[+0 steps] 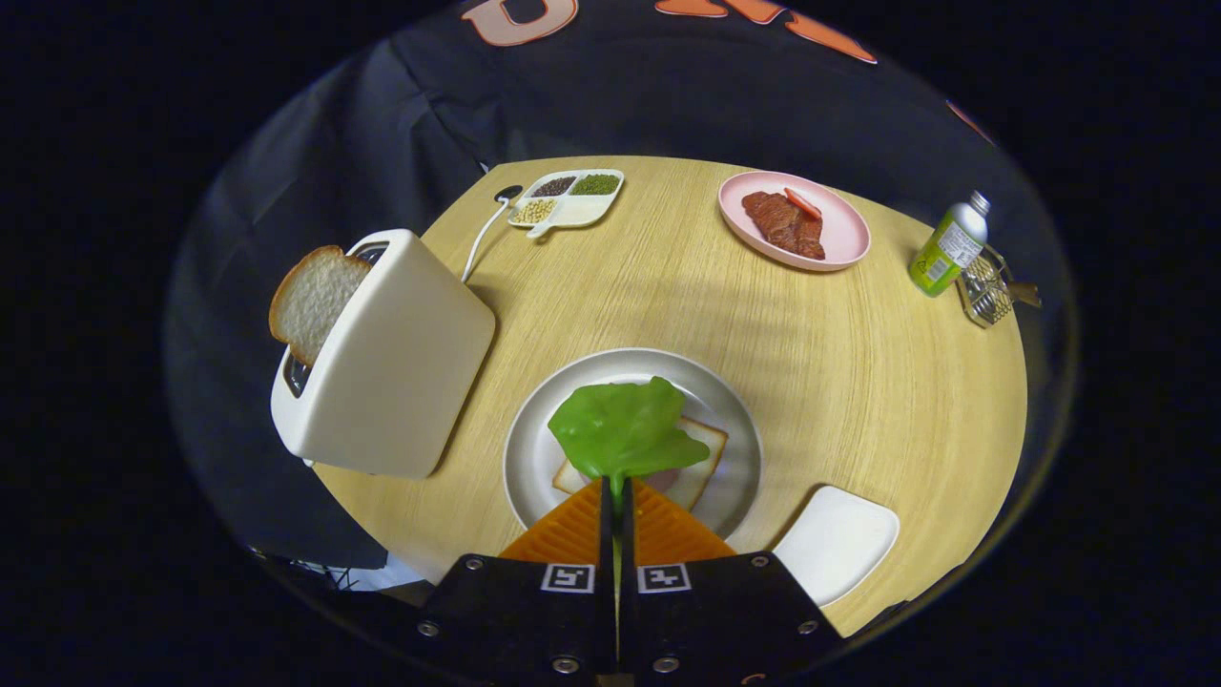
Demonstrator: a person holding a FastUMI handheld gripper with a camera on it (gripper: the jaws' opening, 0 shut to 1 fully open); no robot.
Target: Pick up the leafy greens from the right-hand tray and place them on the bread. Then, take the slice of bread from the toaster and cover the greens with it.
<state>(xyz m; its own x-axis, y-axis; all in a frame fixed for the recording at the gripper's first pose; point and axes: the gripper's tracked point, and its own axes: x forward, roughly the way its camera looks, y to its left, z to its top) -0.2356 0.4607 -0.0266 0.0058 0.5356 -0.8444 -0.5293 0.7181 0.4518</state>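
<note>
Two fingers of the gripper (615,491) are pinched together on the stem end of the greens (625,429). The leaf runs lengthwise away from the fingertips, its broad end pointing beyond them, over the bread (704,456) on the plate (572,391). A second slice (313,301) stands upright in the toaster (391,358).

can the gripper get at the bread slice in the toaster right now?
Probably not yet. The gripper is shut on the leafy greens, held over the bread on the plate. The toaster slice stands exposed in the toaster, nothing blocking it.
</note>
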